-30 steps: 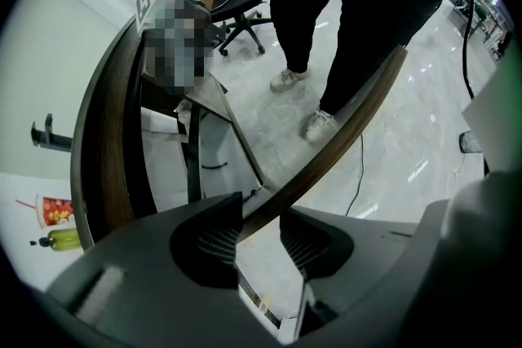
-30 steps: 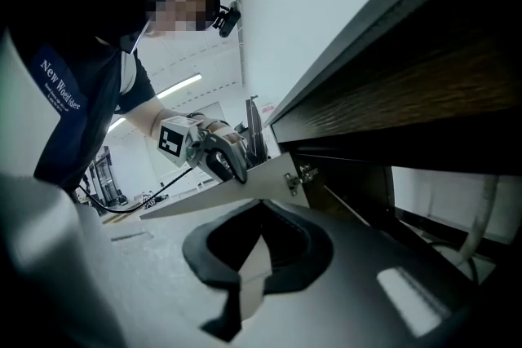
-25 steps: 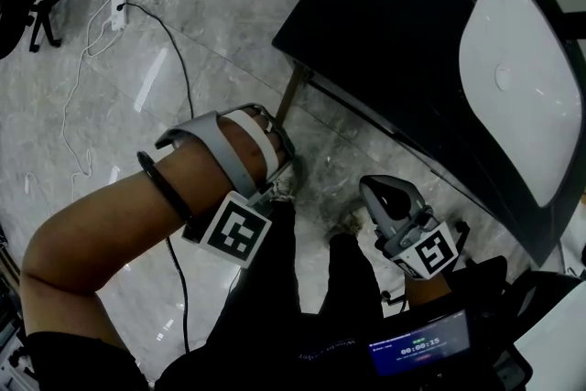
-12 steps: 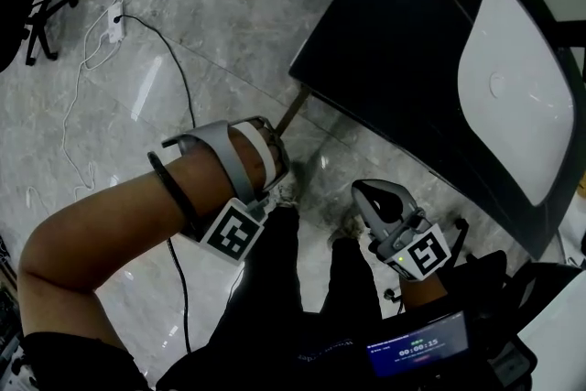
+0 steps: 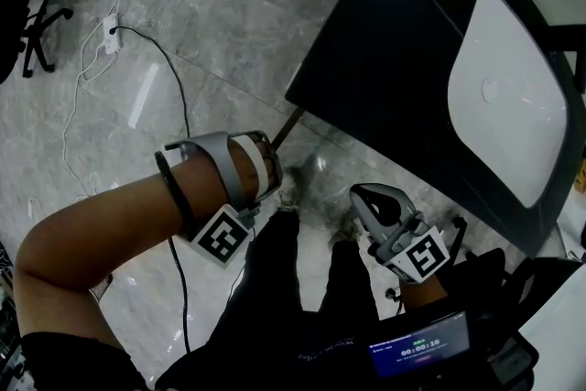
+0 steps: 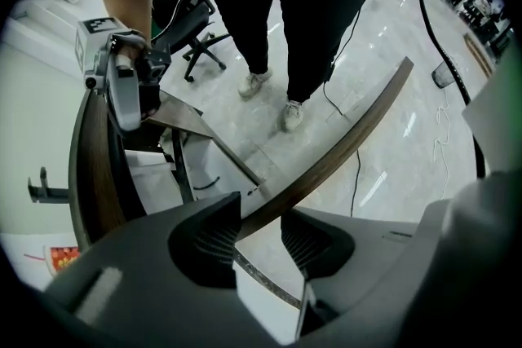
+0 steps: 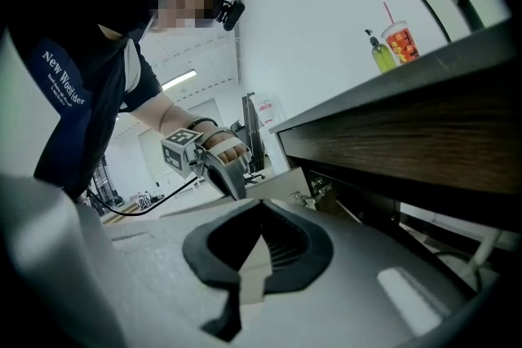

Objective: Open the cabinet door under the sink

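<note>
Left gripper view: brown wood-edged cabinet door (image 6: 351, 134) runs as a long curved strip from upper right down into the left gripper (image 6: 261, 216). Both ribbed black pads (image 6: 214, 239) are clamped on its edge. Door stands swung out from the cabinet front, open. Dark interior and a slanted frame member are exposed behind it.

Head view: same door shows only as a thin brown edge (image 5: 284, 128) below the corner of the glossy black countertop (image 5: 394, 59). White oblong sink basin (image 5: 504, 105) is set into that top.

Right gripper (image 7: 261, 212) is near the cabinet front, apart from the door. Its jaws are closed tip to tip, nothing pinched.

Writing:
- Black-and-white square marker cubes on both grippers (image 5: 220, 236) (image 5: 421, 258); pattern only, no text.
- Red paper cup with straw (image 7: 400, 43) on the counter; yellow-white print, unreadable.
- Yellow-green pump bottle (image 7: 382, 53) beside it; no legible label.
- Dark shirt sleeve carries white lettering starting "New"; rest unclear.
- Small lit screen (image 5: 419, 345) at the bottom edge shows timer digits, too small to read.

Grey marble floor (image 5: 211, 23) carries a black cable (image 5: 174, 59) and a white power strip (image 5: 112, 21).
</note>
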{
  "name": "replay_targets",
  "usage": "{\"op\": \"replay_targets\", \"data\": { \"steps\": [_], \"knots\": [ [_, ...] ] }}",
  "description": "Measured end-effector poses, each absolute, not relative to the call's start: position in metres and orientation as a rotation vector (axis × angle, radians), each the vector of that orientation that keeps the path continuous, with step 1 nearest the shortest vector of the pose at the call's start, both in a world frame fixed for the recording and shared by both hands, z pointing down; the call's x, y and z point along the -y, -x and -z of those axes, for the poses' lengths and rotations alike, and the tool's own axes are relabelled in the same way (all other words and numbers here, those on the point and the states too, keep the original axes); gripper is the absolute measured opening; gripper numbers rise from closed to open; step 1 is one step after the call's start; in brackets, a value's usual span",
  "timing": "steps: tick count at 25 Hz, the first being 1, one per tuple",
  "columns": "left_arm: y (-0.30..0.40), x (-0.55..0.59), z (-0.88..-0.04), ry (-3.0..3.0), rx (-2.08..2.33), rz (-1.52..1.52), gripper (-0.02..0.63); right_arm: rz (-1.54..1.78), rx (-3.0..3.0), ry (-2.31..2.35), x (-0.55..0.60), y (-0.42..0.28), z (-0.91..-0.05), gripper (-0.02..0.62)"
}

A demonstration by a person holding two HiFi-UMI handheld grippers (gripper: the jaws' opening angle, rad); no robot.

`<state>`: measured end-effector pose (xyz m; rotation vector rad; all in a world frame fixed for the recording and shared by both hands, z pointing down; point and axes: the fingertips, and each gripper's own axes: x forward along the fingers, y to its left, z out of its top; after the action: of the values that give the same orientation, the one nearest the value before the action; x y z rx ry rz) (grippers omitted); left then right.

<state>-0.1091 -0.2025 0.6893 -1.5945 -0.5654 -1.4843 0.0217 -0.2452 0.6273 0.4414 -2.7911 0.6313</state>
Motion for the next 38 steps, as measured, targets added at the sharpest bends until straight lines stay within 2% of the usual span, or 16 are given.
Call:
{"op": "replay_targets", "data": {
  "steps": [17, 20, 22, 24, 30, 38],
  "knots": [
    [0.106, 0.201, -0.691, 1.574, 0.568, 1.436, 0.143, -0.651, 2.79, -0.407, 0.249, -0.018, -0.61, 0.002],
    [0.11, 0.198, -0.686, 1.585, 0.559, 1.48, 0.167, -0.648, 2.788, -0.393, 0.244, -0.019, -0.599, 0.002],
    [0.112, 0.198, -0.678, 1.622, 0.548, 1.499, 0.214, -0.653, 2.788, -0.385, 0.243, -0.021, -0.594, 0.002],
    [0.112, 0.195, -0.67, 1.661, 0.533, 1.507, 0.225, -0.658, 2.79, -0.381, 0.241, -0.024, -0.591, 0.002],
    [0.101, 0.192, -0.636, 1.779, 0.367, 1.525, 0.225, -0.661, 2.802, -0.389, 0.234, -0.031, -0.58, 0.002],
    [0.05, 0.192, -0.556, 2.166, 0.029, 1.432, 0.209, -0.608, 2.856, -0.457, 0.244, -0.051, -0.534, 0.002]
  ]
}}
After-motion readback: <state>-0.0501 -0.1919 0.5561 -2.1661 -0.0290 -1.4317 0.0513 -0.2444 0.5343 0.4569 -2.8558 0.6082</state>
